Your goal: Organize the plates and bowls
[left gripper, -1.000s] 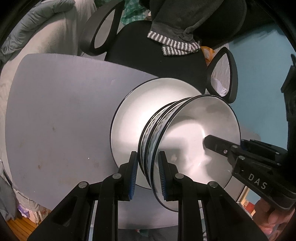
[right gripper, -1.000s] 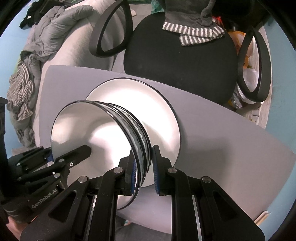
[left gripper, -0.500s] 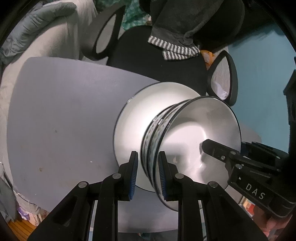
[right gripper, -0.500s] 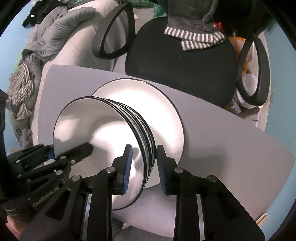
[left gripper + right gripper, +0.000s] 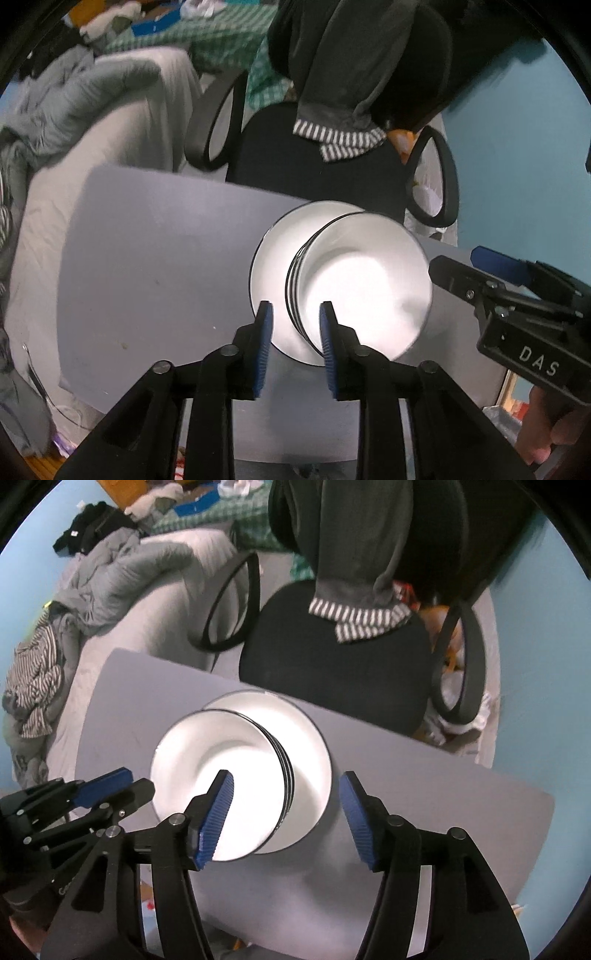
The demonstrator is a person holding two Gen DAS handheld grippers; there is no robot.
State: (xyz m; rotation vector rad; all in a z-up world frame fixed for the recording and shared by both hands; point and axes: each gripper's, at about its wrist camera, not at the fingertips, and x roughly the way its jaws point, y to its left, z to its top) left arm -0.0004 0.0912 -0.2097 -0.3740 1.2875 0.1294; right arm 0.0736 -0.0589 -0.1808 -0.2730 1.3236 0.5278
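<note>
Bowl stack (image 5: 354, 291) upright on plate (image 5: 310, 746); left claw (image 5: 295, 347) narrow, right claw (image 5: 286, 819) wide.

Glare-washed inside of the bowl (image 5: 364, 295), its detail lost; covers the near-right part of the plate (image 5: 280, 266) beneath it; near edge of the table (image 5: 424, 812) hidden behind the right hand-held gripper (image 5: 286, 818).

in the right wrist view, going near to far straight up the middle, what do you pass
right hand-held gripper → stacked bowls → white plate → grey table → black office chair → grey garment with striped cuffs
</note>
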